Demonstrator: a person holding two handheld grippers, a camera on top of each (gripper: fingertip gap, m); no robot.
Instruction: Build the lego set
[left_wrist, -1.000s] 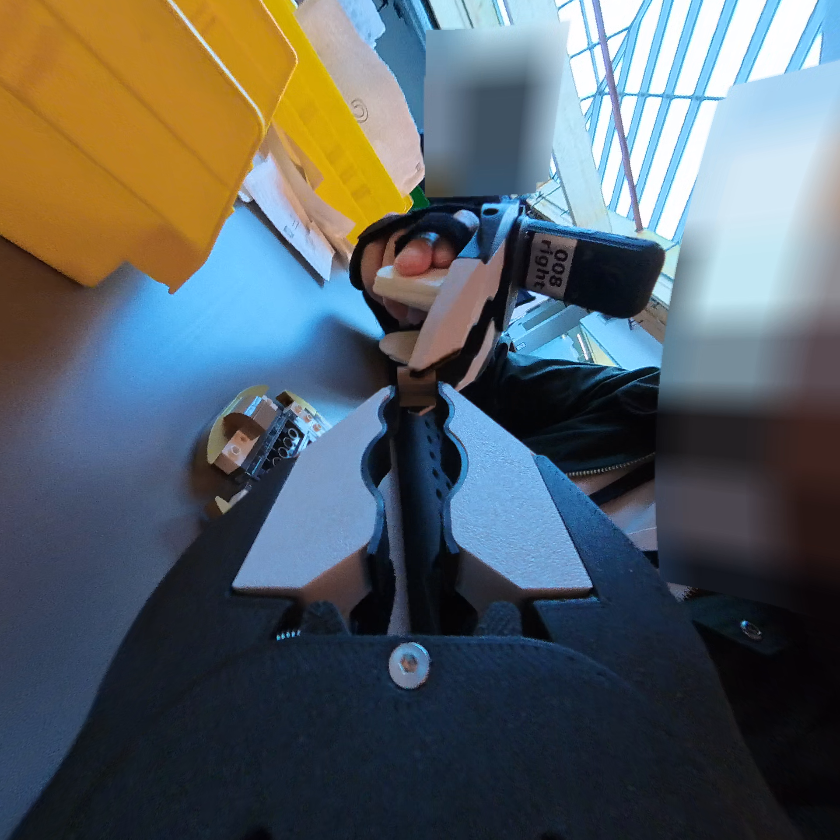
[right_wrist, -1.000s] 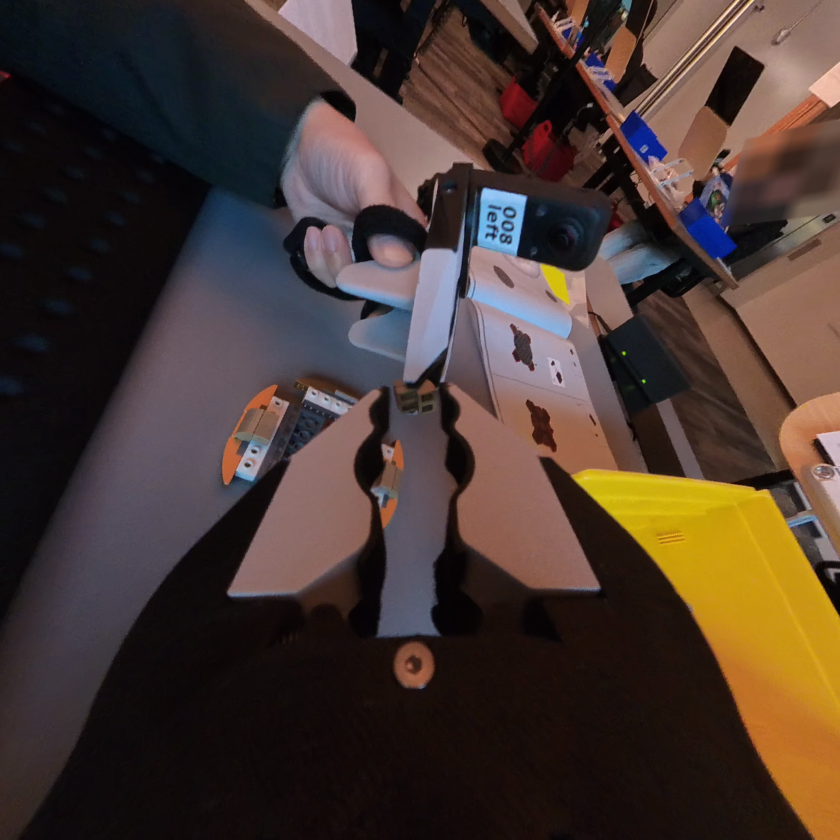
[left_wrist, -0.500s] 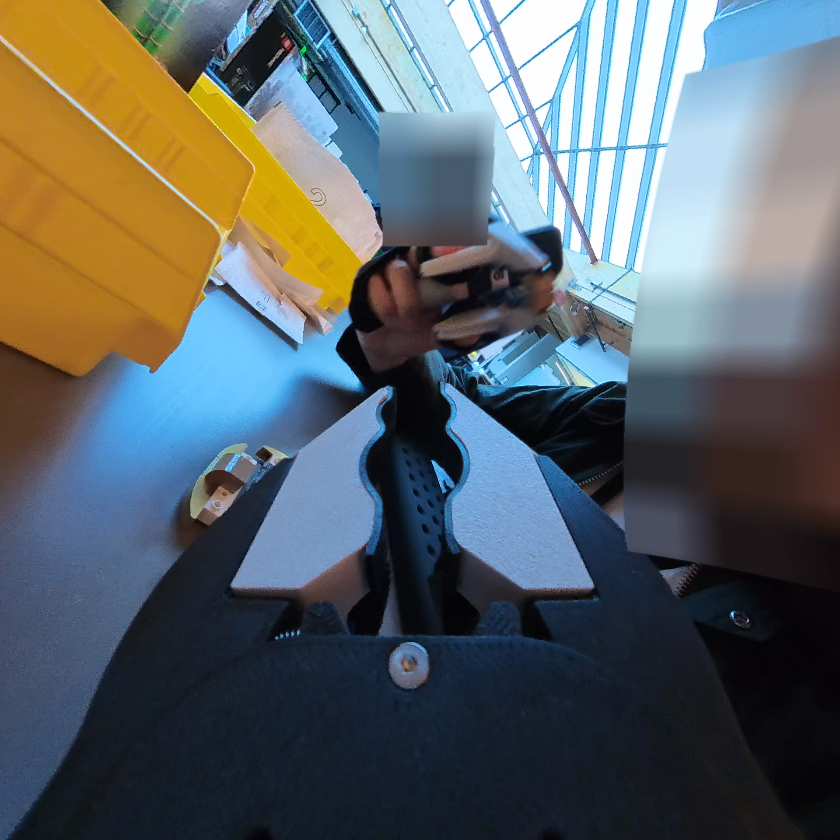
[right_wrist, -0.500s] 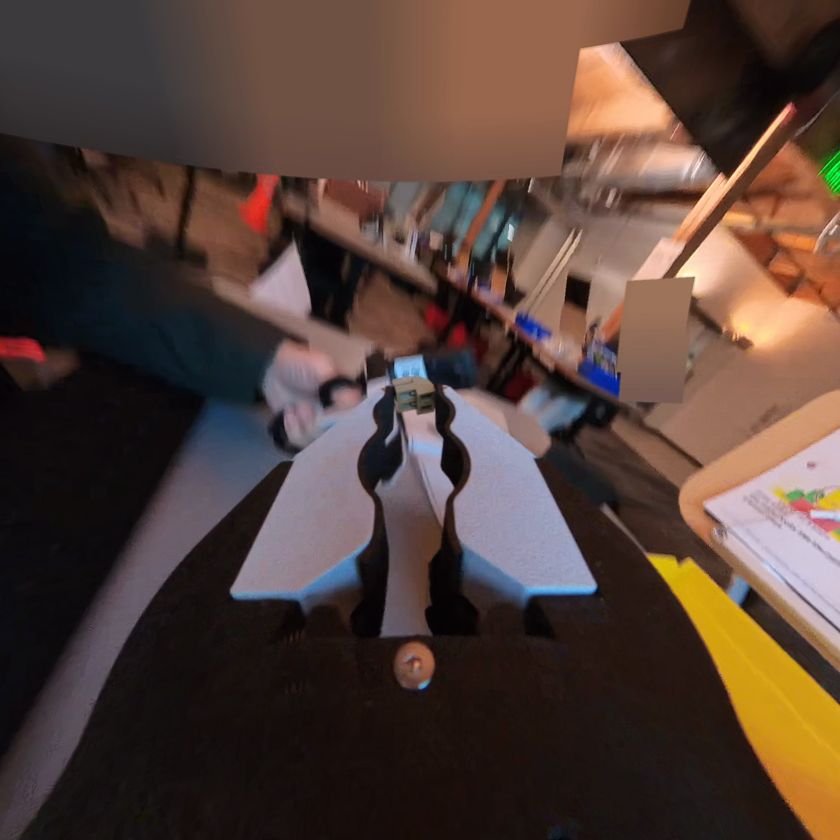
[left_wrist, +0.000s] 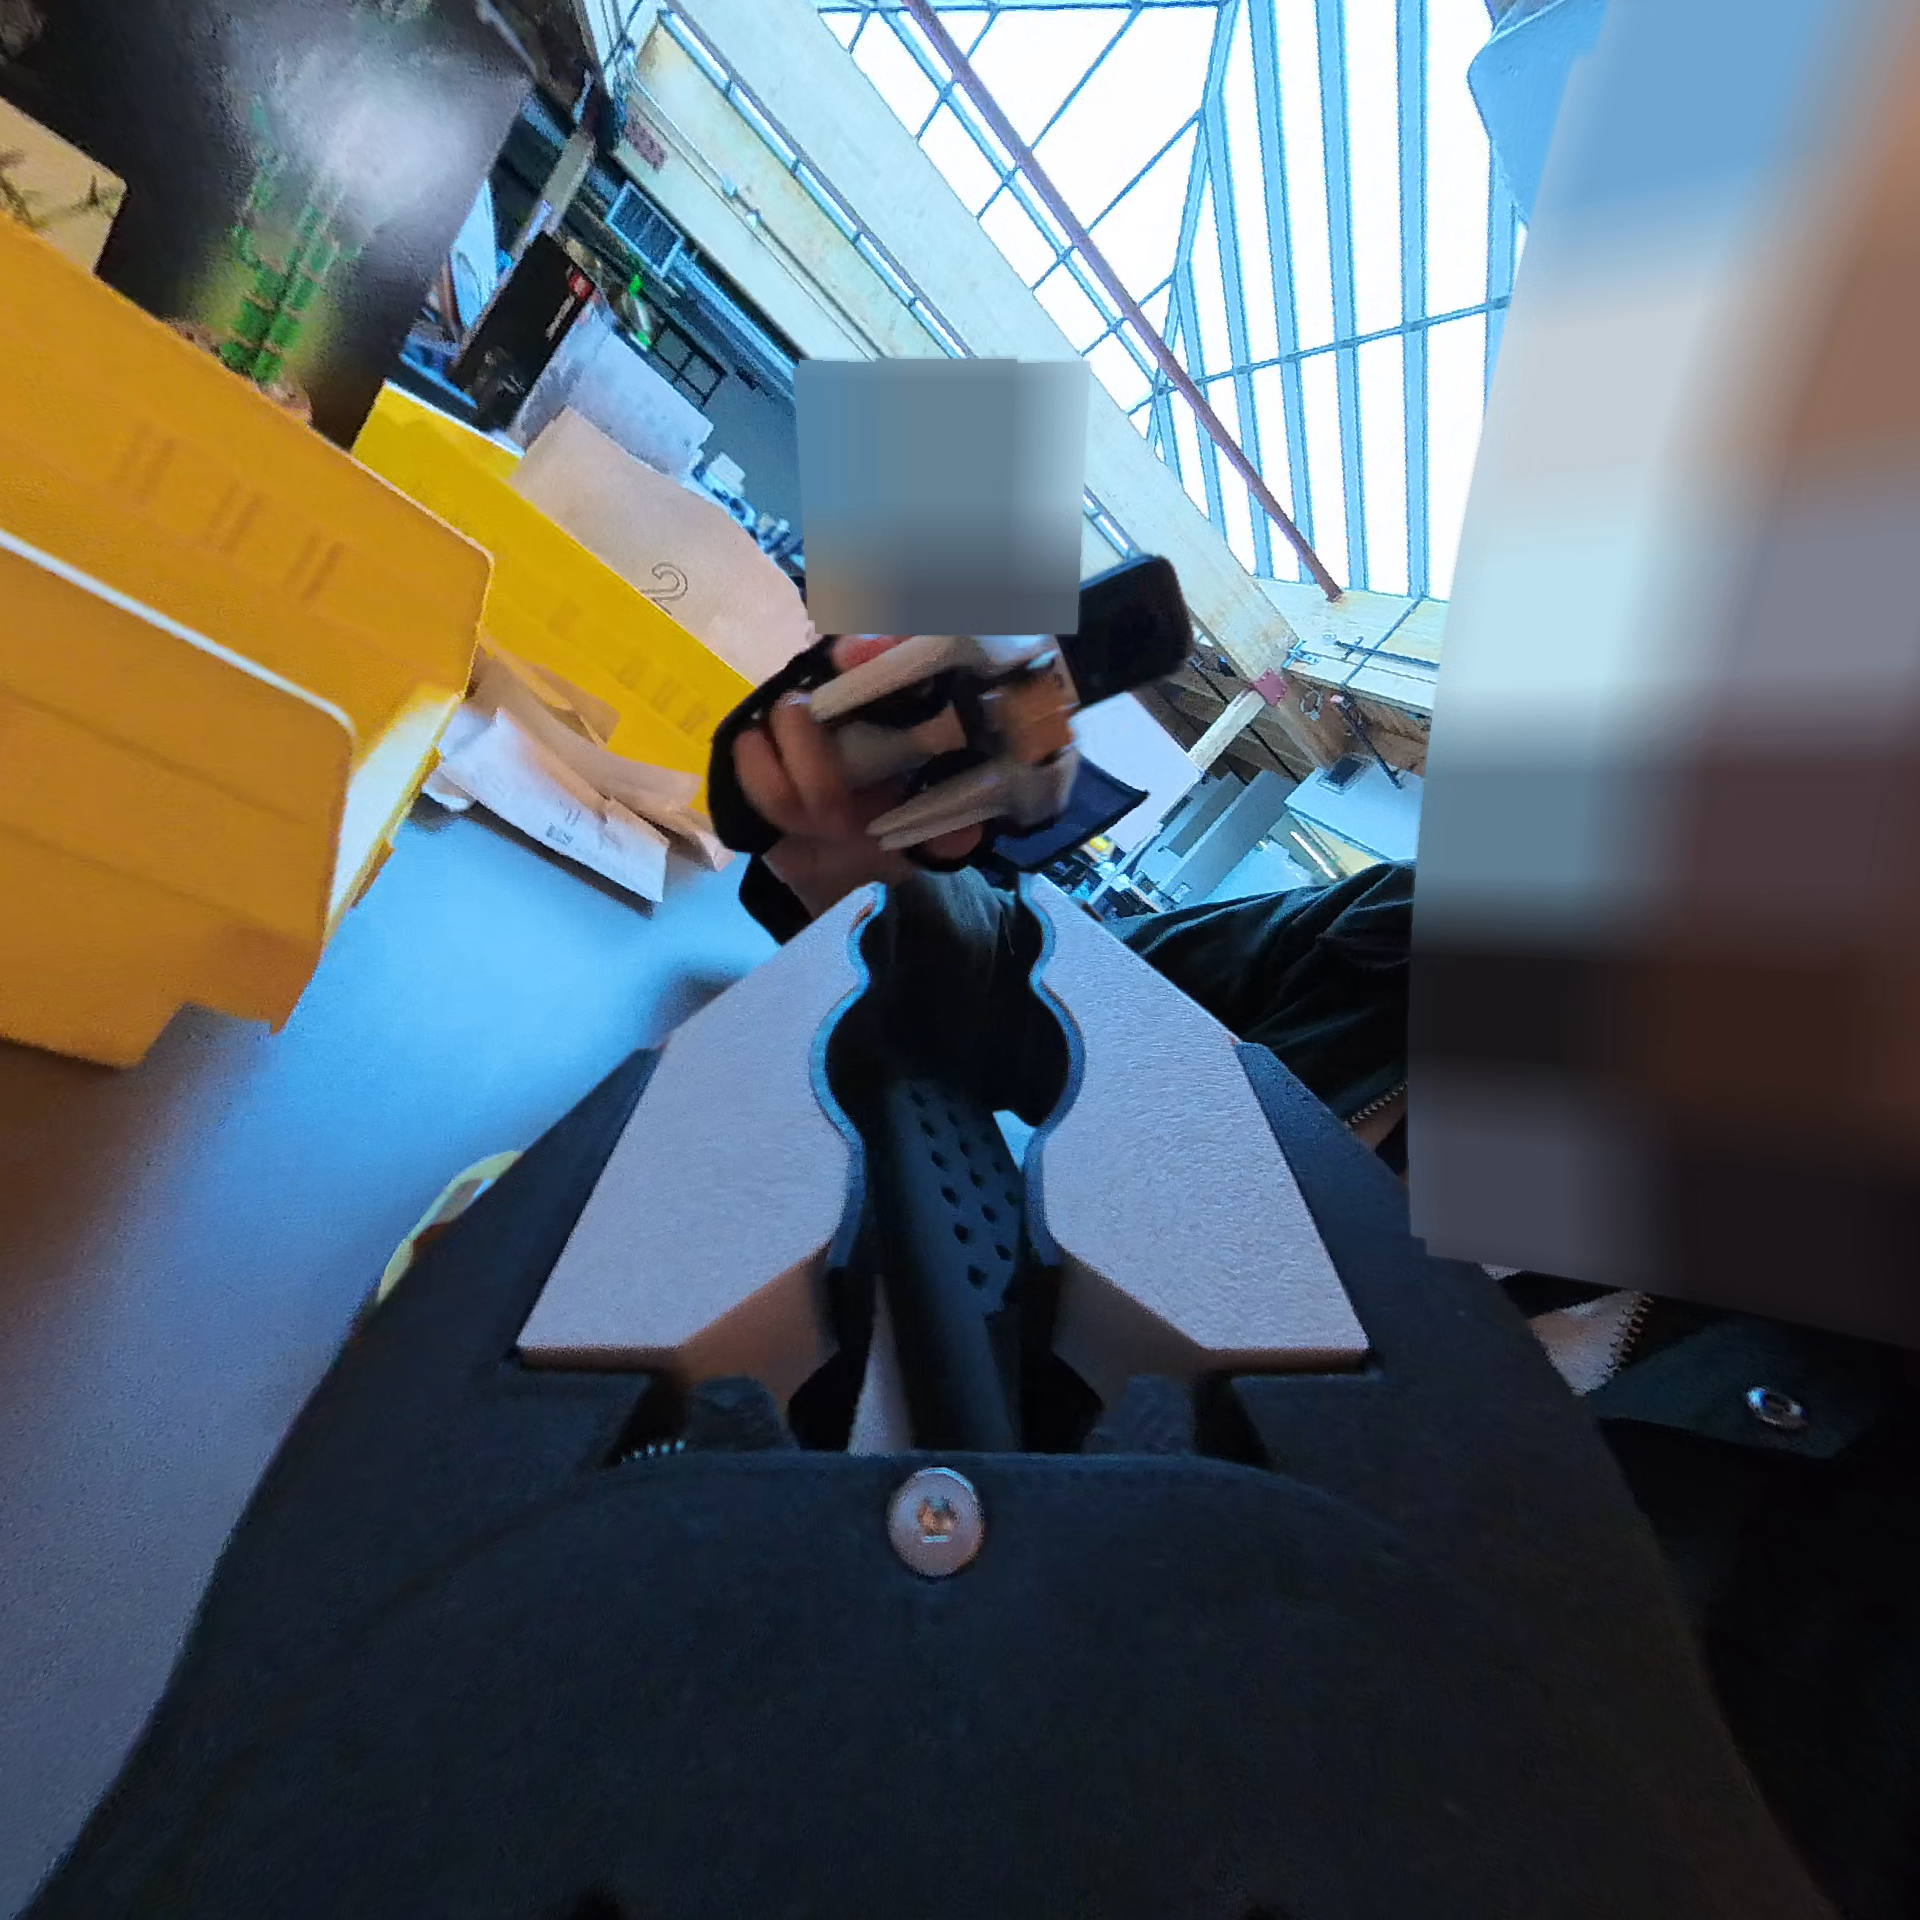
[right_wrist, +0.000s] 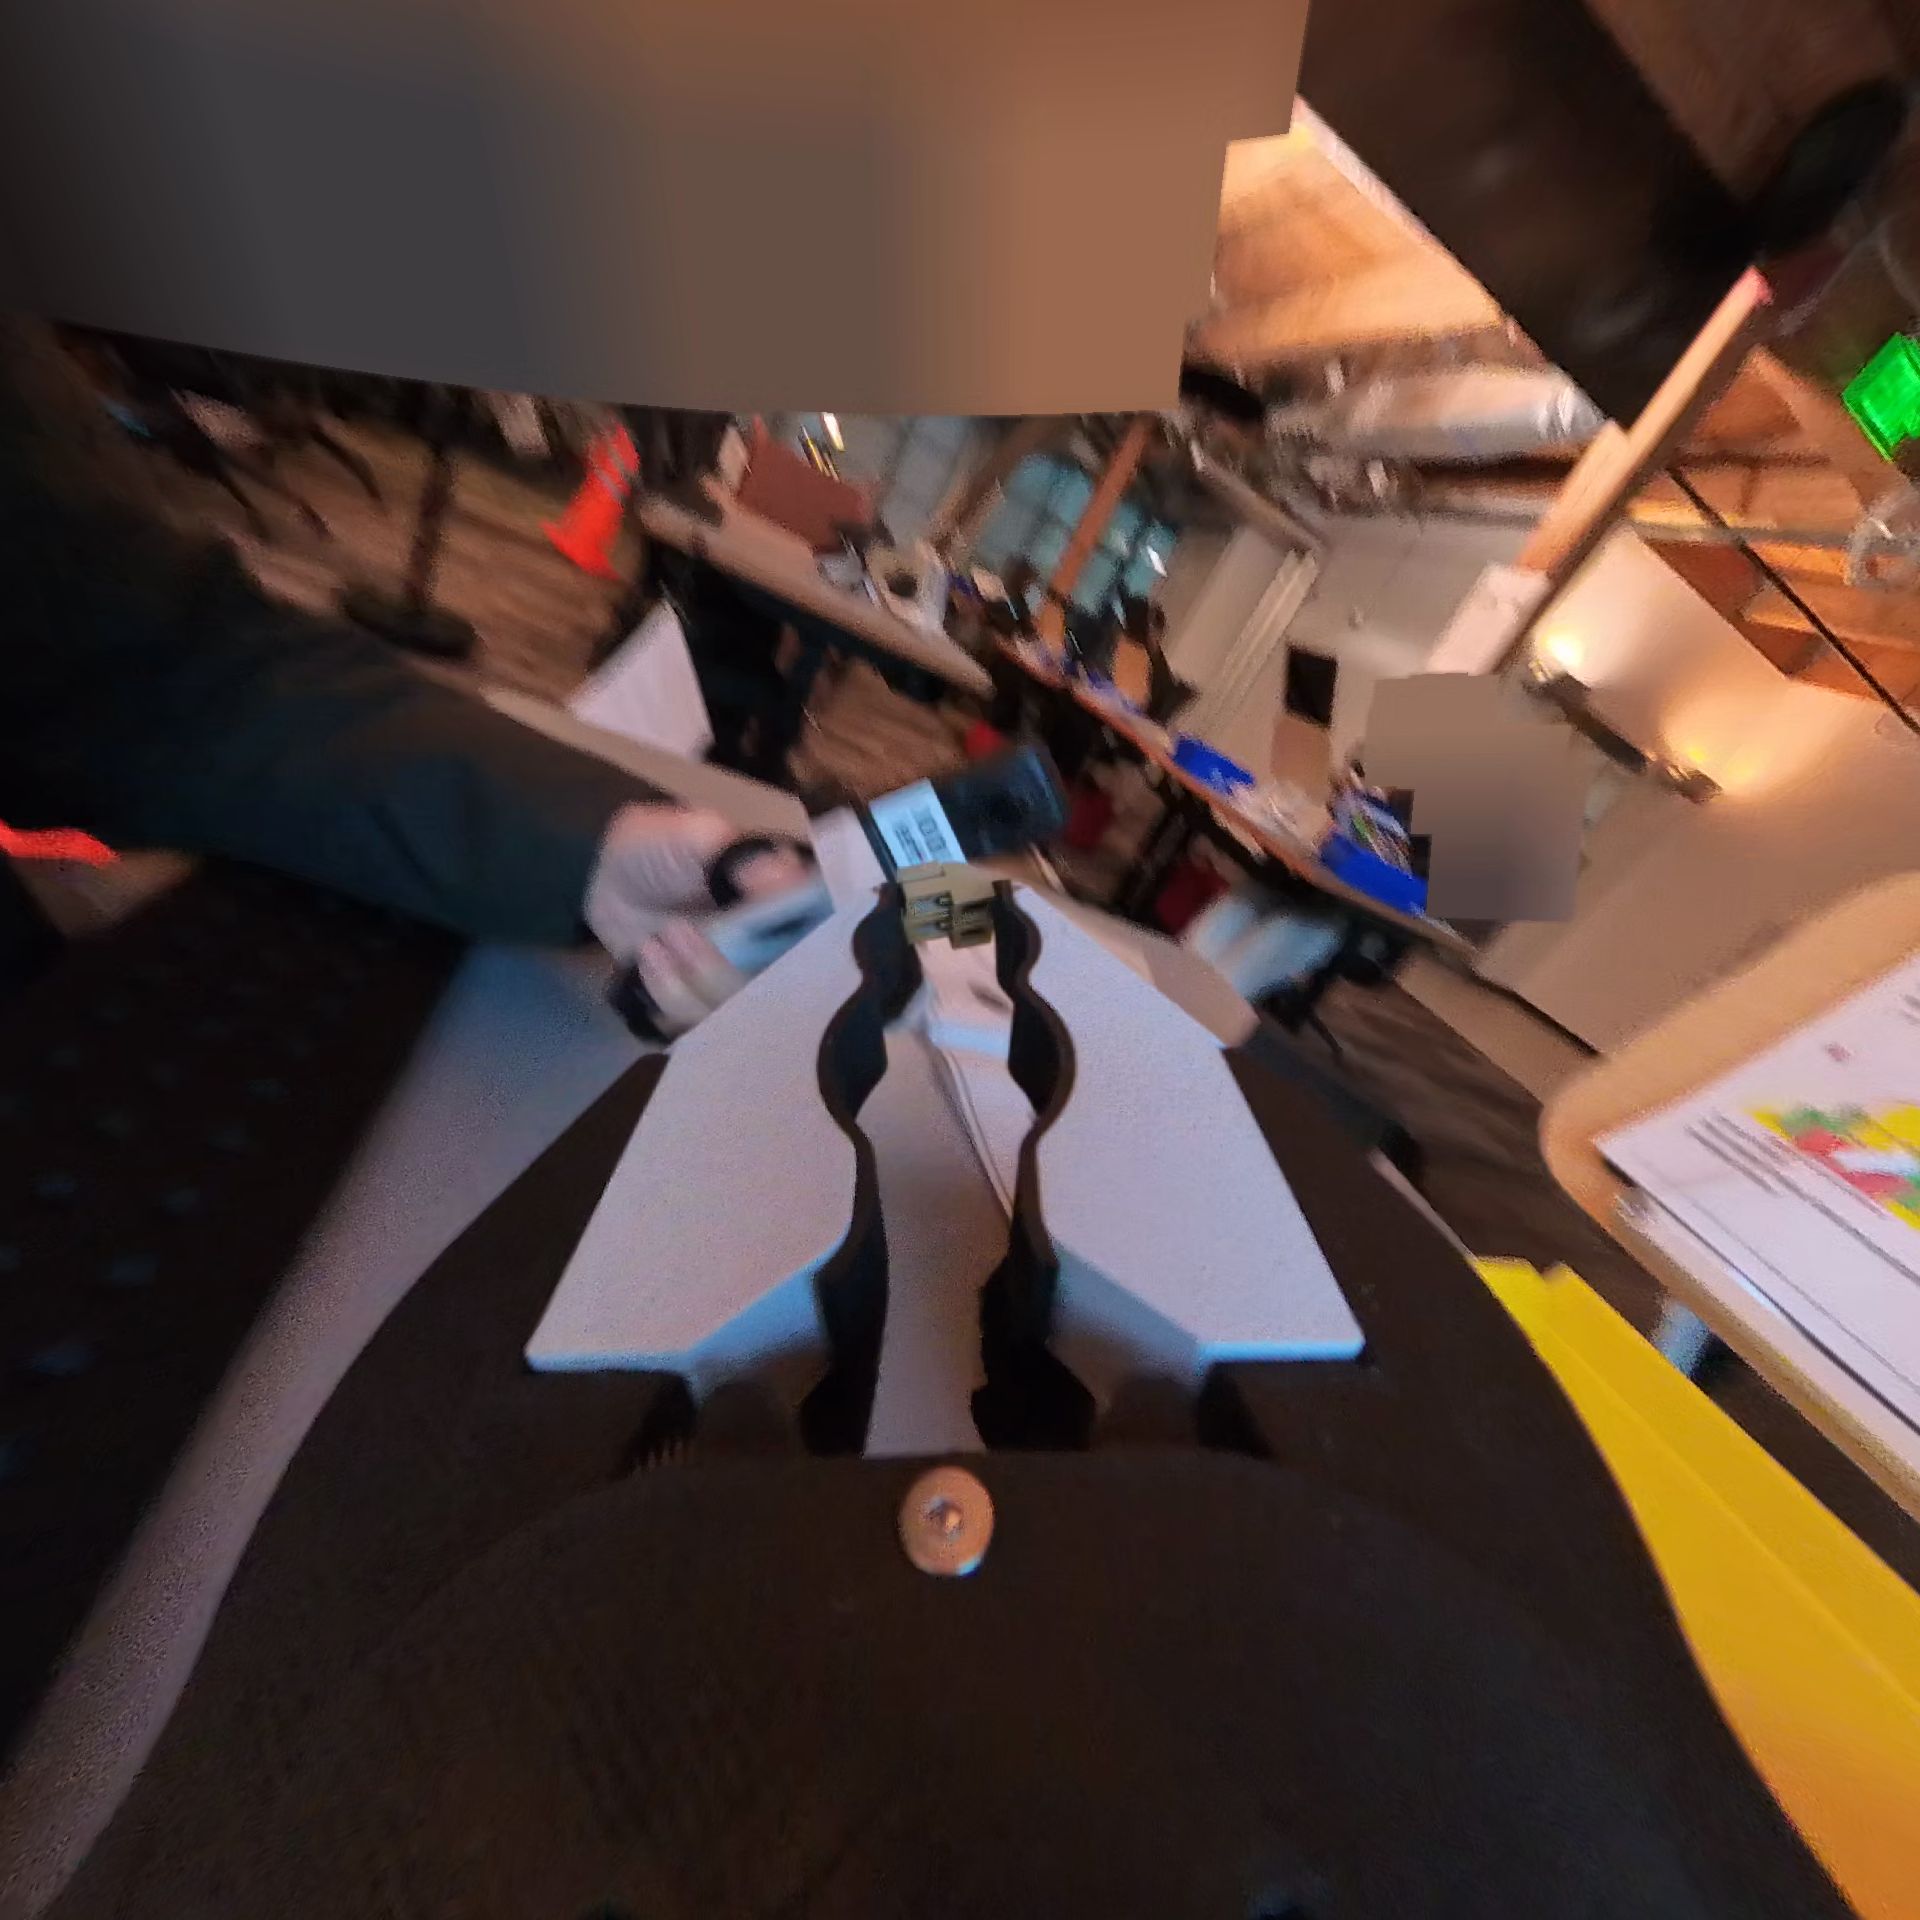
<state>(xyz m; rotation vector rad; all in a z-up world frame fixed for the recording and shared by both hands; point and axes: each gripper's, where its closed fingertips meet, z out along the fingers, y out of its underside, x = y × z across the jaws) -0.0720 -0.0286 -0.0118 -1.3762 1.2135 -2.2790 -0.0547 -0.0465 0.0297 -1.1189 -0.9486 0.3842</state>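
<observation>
**Small brick piece gripped at the right gripper's tips**

In the left wrist view, two yellow bins (left_wrist: 208, 665) are seen at the left edge of the frame, standing on the grey bench (left_wrist: 457, 997). Just right of them, brown paper bags (left_wrist: 644, 540) and loose papers (left_wrist: 551, 800) are piled against the second bin. A sliver of a yellow lego piece (left_wrist: 436, 1216) is seen at lower left, mostly hidden behind the gripper body. At the centre the left gripper (left_wrist: 948, 914) is shown with a narrow gap between its tips; nothing is held there, and only a dark sleeve is seen through the gap. Beyond it, in the upper middle, the right gripper (left_wrist: 966, 727) is held in a hand (left_wrist: 810, 790), blurred by motion. A glazed roof fills the upper right.

In the right wrist view, a dark sleeve (right_wrist: 312, 769) is seen at the left, ending in a hand (right_wrist: 675, 914) that grasps the left gripper (right_wrist: 935, 831) in mid frame. At the centre the right gripper (right_wrist: 948, 914) is closed on a small tan and grey lego piece (right_wrist: 945, 914), pinched at the very tips and raised above the bench (right_wrist: 343, 1195). A yellow bin (right_wrist: 1714, 1558) lies at lower right, and a printed sheet (right_wrist: 1787, 1174) on a round table at the right edge.
</observation>
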